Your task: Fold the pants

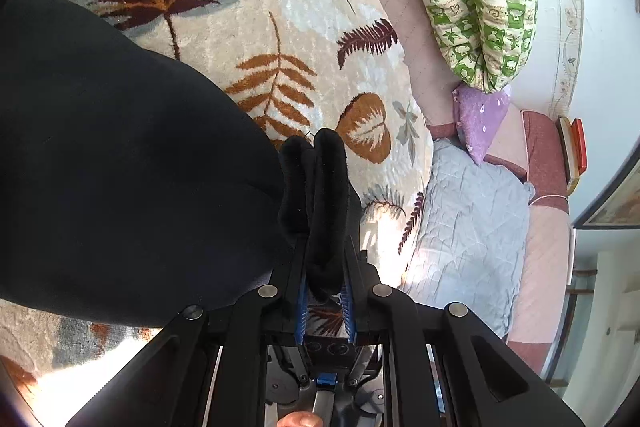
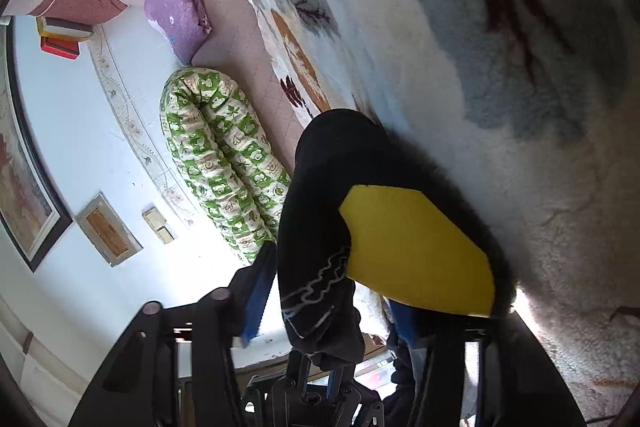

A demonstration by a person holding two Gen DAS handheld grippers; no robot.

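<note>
Over rug (image 1: pixel 248 27): both grippers pinch pants (image 1: pixel 120 167).

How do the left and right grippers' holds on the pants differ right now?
The left gripper has its jaws nearly closed on a thin bunched fold of the black pants; the right gripper has its jaws wider apart, with a thicker wad between them. The left's fold is plain black; the right's bears a yellow patch and pale wavy stitching. Both hold the pants above the leaf-patterned rug.
</note>
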